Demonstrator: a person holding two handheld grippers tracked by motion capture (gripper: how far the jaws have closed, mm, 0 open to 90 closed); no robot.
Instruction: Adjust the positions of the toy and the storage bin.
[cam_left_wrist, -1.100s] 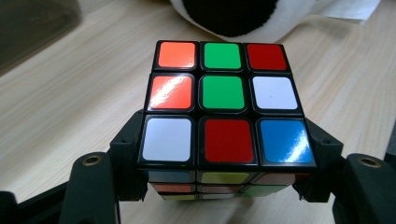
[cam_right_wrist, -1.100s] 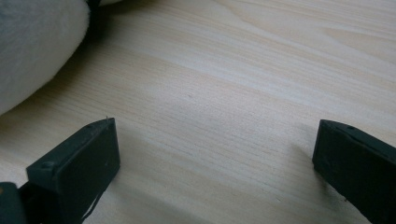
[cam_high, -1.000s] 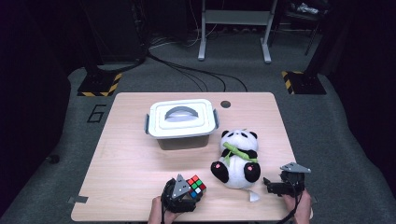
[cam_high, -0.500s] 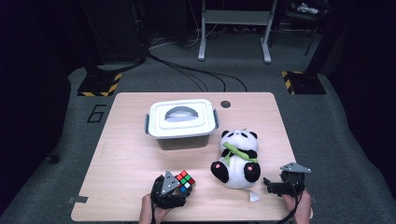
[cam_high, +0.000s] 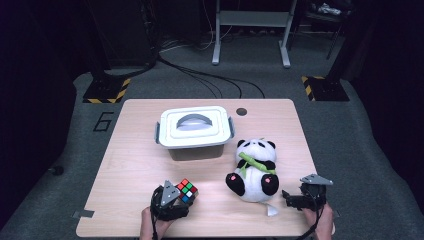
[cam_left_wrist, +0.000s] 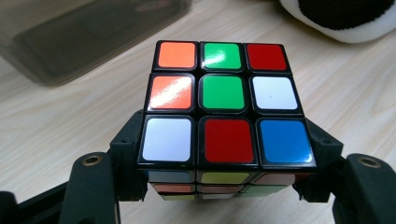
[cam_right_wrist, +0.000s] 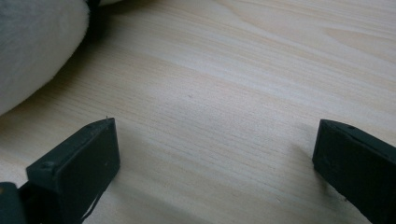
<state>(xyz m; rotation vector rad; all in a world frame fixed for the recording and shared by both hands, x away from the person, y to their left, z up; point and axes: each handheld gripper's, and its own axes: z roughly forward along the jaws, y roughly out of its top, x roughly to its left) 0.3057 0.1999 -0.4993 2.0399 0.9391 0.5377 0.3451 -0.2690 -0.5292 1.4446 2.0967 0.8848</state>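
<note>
The left gripper (cam_high: 176, 199) has its black fingers (cam_left_wrist: 128, 163) clamped on a colour cube (cam_left_wrist: 226, 109), one finger against each side of its lower rows. The cube's upward face shows orange, green and red squares in the far row, orange, green and white in the middle row, and white, red and blue nearest the gripper. In the high view the cube (cam_high: 186, 191) sits at the tip of that gripper, near the front edge of the counter (cam_high: 135, 165), left of centre; whether it rests on the wood or hangs just above it cannot be told.

The right gripper (cam_high: 295, 199) lies low at the front right of the counter, its fingers (cam_right_wrist: 77, 163) spread wide with bare wood between them. Just beside it, to its left in the high view, is a plush panda (cam_high: 253, 170) lying on its back, feet toward the person. A white lidded box (cam_high: 194, 127) with grey side latches stands behind the cube and the panda, near the counter's middle. Dark cables (cam_high: 210, 82) trail across the grey floor beyond.
</note>
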